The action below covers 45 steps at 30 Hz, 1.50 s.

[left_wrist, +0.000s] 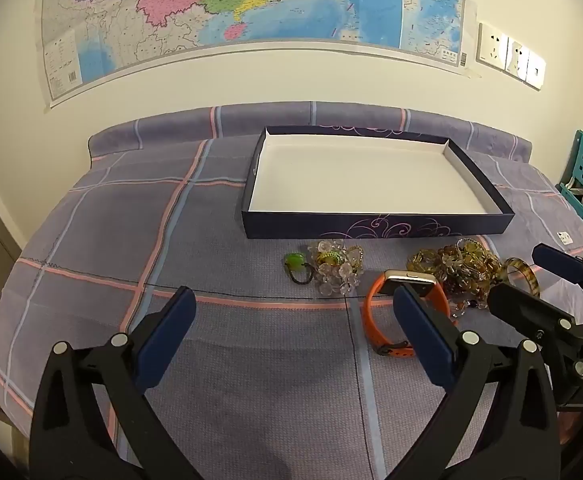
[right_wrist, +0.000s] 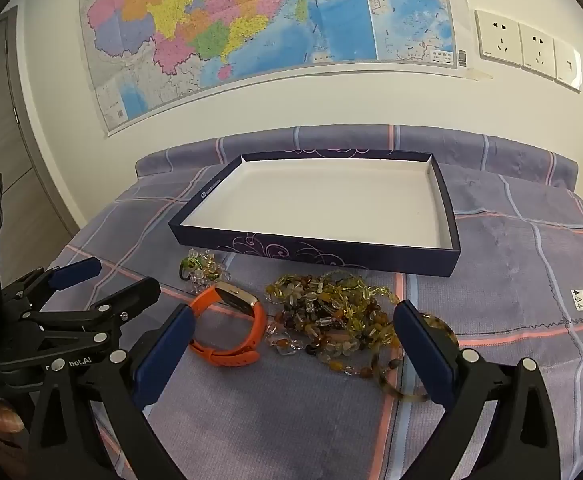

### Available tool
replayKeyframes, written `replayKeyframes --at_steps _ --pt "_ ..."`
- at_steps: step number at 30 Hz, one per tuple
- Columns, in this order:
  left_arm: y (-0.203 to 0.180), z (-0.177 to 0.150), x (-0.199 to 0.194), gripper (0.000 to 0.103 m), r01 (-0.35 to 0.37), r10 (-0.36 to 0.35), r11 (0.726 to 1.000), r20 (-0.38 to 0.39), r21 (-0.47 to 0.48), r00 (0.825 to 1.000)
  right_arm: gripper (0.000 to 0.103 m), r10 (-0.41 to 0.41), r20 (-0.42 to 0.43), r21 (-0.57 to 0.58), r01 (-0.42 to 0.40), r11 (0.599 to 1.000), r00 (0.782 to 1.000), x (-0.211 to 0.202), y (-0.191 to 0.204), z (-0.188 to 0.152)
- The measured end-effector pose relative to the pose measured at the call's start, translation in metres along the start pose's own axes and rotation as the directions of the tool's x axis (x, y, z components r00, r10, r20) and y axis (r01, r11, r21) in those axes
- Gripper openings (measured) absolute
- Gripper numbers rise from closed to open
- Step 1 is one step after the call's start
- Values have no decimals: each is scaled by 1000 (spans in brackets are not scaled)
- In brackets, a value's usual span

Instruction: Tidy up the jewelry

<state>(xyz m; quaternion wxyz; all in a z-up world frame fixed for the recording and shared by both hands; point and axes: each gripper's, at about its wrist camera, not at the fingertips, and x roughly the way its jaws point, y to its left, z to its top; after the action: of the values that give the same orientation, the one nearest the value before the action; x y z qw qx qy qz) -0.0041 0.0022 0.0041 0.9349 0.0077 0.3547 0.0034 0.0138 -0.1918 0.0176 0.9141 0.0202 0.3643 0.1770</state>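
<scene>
One orange watch (right_wrist: 227, 332) beside tangled amber beads (right_wrist: 335, 316), unboxed.

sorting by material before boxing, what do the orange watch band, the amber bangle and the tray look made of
Orange watch band: likely matte silicone; it bends softly and has no shine. Amber bangle: looks like glossy translucent resin or plastic with a tortoiseshell mottle, though part is hidden behind a blue pad. Tray: apparently printed cardboard, with thin folded walls and a plain white inside.
</scene>
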Motion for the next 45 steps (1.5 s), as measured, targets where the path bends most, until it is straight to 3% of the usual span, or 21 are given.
replayKeyframes --at_steps 45 --pt "-5 -5 5 97 -3 3 1000 -10 0 1000 96 11 25 11 -11 1000 1000 3 -1 -4"
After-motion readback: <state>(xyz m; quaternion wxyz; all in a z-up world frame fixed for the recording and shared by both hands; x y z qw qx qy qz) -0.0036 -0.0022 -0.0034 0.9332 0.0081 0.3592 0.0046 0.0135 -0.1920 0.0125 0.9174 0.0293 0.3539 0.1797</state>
